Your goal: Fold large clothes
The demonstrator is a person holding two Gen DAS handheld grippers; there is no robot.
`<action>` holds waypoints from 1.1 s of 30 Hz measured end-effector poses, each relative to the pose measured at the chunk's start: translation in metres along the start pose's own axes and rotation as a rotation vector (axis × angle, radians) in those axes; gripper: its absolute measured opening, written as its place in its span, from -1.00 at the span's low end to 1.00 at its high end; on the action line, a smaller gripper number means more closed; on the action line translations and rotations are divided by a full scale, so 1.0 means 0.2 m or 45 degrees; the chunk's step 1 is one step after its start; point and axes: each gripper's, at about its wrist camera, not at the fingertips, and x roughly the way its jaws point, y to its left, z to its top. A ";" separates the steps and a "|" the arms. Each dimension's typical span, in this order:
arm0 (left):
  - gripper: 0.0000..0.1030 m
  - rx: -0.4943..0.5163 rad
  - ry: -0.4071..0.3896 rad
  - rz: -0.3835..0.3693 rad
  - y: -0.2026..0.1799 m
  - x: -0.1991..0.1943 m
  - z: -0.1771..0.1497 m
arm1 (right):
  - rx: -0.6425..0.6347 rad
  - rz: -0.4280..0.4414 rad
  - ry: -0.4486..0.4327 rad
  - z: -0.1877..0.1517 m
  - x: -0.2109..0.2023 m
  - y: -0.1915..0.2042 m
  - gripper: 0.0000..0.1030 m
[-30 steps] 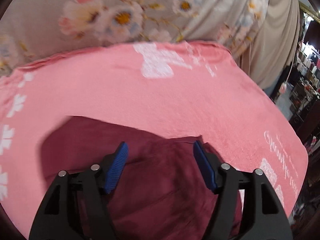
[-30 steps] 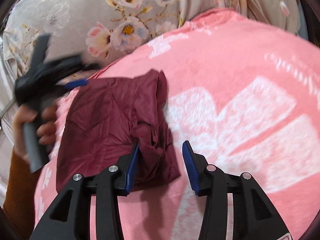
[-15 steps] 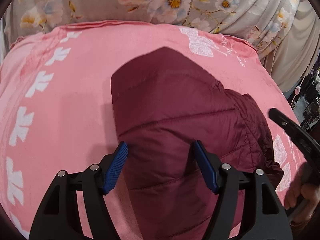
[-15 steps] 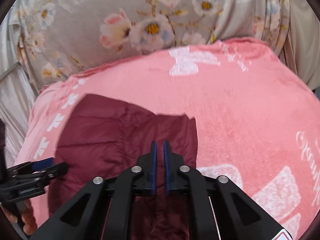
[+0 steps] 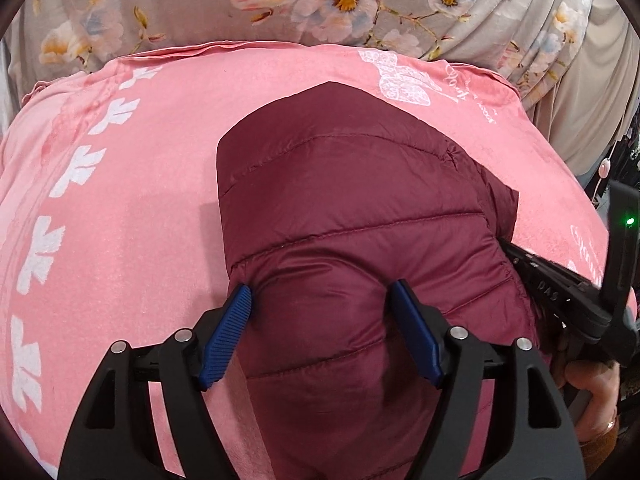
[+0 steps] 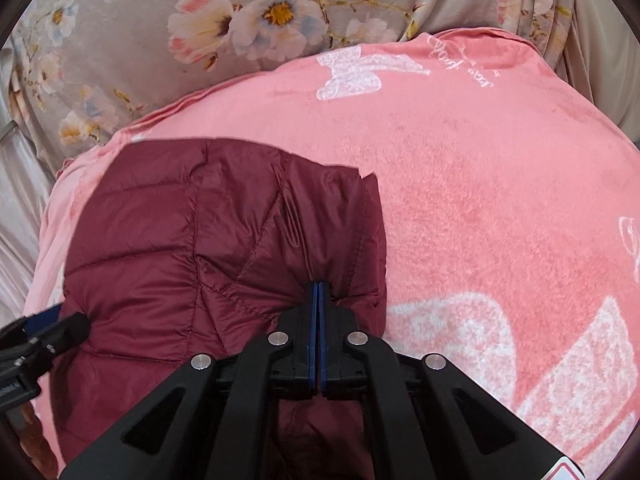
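Observation:
A maroon quilted jacket (image 5: 352, 208) lies folded on a pink blanket (image 5: 132, 208); it also shows in the right wrist view (image 6: 192, 240). My left gripper (image 5: 322, 332) is open, its blue pads either side of the jacket's near end. My right gripper (image 6: 318, 300) is shut on the jacket's near right edge. The right gripper's body shows at the right of the left wrist view (image 5: 560, 280). The left gripper's tip shows at the left of the right wrist view (image 6: 44, 332).
The pink blanket (image 6: 500, 200) with white prints covers the surface. A grey floral cloth (image 5: 320, 0) hangs behind it. Dark shelves with small items (image 5: 628, 152) stand at the far right.
My right gripper closed on the jacket's edge and stays shut. My left gripper swung over the jacket and moved closer to its near end, still open.

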 end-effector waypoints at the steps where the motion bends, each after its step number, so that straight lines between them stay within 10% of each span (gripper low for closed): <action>1: 0.55 -0.007 0.007 0.002 0.00 0.00 0.00 | 0.023 0.018 -0.016 0.00 -0.04 -0.01 -0.85; 5: 0.81 -0.133 0.051 -0.028 0.08 0.00 -0.02 | 0.108 0.045 -0.059 -0.01 -0.14 -0.08 0.23; 16: 0.90 -0.461 0.244 -0.480 0.25 0.20 -0.08 | 0.402 0.406 0.186 -0.10 0.09 -0.24 0.47; 21: 0.87 -0.428 0.243 -0.512 0.22 0.23 -0.08 | 0.377 0.492 0.195 -0.10 0.13 -0.19 0.37; 27: 0.28 -0.272 0.159 -0.420 0.16 0.13 0.00 | 0.375 0.539 0.156 -0.09 0.11 -0.13 -0.41; 33: -0.08 0.021 0.003 -0.283 -0.03 -0.11 0.09 | 0.281 0.456 -0.004 -0.07 -0.10 -0.01 -0.59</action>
